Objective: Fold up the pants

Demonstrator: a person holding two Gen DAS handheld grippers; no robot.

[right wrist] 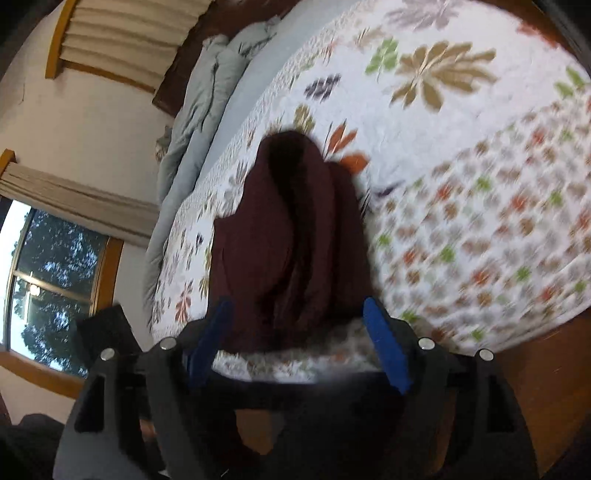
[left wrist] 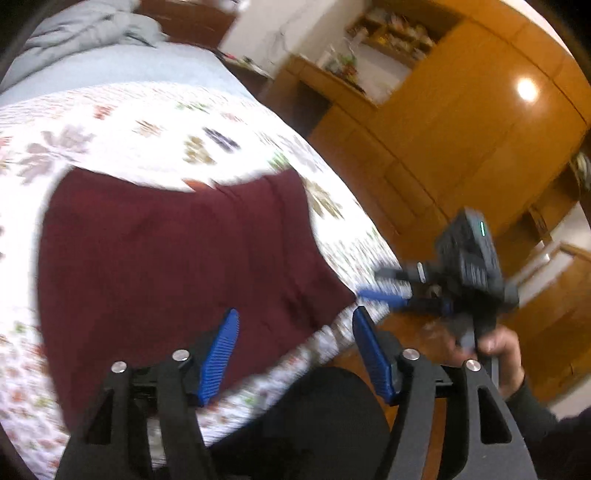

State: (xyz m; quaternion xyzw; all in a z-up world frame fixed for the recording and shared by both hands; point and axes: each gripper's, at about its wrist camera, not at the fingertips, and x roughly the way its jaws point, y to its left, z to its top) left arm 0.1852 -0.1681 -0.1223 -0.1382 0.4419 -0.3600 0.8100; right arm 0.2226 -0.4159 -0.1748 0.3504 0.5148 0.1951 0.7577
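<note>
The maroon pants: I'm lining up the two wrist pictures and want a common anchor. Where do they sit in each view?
Left wrist view: the maroon pants fill the centre-left, lying flat on the floral quilt, just beyond the open left gripper.
Right wrist view: they lie in the centre, bunched lengthwise, running up from the open right gripper.
Shared landmark: the grey bedding heaped at the far end of the bed.

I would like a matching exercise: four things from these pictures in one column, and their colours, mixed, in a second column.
Things:
1. pants
2. fingers of the left gripper
3. wooden cabinet
4. bunched blanket at the head of the bed

Colours:
A. blue
B. pale grey-blue
C. dark red
D. orange-brown

Pairs: 1-C, 2-A, 3-D, 4-B
</note>
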